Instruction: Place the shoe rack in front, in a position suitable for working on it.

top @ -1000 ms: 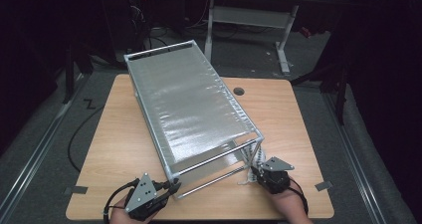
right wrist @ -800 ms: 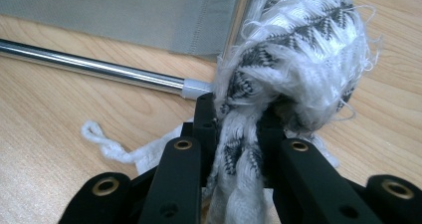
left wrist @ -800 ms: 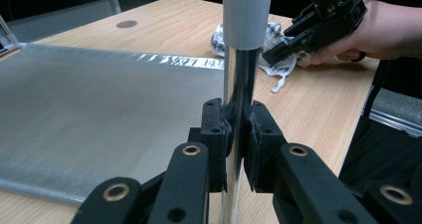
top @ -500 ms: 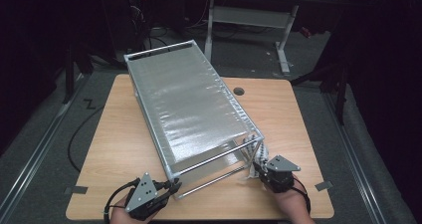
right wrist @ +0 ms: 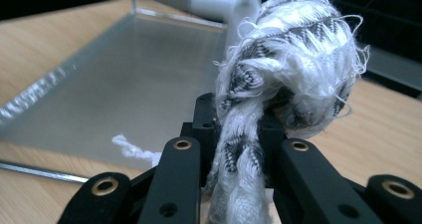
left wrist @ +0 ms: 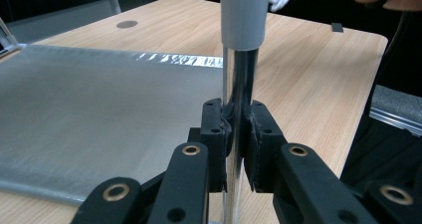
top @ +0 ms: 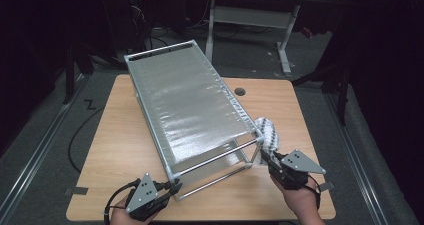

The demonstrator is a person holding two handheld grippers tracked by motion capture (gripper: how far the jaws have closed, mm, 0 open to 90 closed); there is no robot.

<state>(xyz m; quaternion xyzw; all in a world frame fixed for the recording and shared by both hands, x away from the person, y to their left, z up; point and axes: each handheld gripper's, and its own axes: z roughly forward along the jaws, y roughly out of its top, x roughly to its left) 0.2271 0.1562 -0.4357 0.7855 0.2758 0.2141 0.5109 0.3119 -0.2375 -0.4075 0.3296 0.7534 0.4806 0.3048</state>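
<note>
Seen from above: a wooden surface [top: 125, 150] carrying a long metal rack [top: 192, 107] with a silvery, finely ribbed top shelf, set at a diagonal, long axis running from the far left toward the near right

Left gripper [top: 172, 189] at the rack's near-left corner, fingers [left wrist: 219, 134] pinching a shiny chrome post [left wrist: 239, 79] of the frame; post upright between the black pads, topped by a matte grey sleeve [left wrist: 244, 10]. Lower shelf [left wrist: 99, 119] spreading off to the left of the post in the left gripper view, smooth and brushed, with a crinkled foil-like edge

Right gripper [top: 265, 157] at the near-right corner, fingers [right wrist: 204, 119] pressed onto a twisted white cloth [right wrist: 283, 64] with dark woven flecks and frayed, fuzzy threads. Cloth bunched into a soft knot beyond the fingertips, just beside the rack's corner post [top: 260, 150], whether touching it hard to tell. In the high view, cloth [top: 267, 130] rising just past the near-right end of the top shelf

Likely work in hand: wiping the rack's frame, left hand steadying it. Rack lying ahead and to the left of the cloth, so the right hand clearly the nearer one for the corner post and the near crossbars [top: 220, 157]; a stroke along those thin, round chrome bars probably running toward the left gripper

A stray tuft of white thread [right wrist: 132, 149] lying on the lower shelf near the right fingers
</note>
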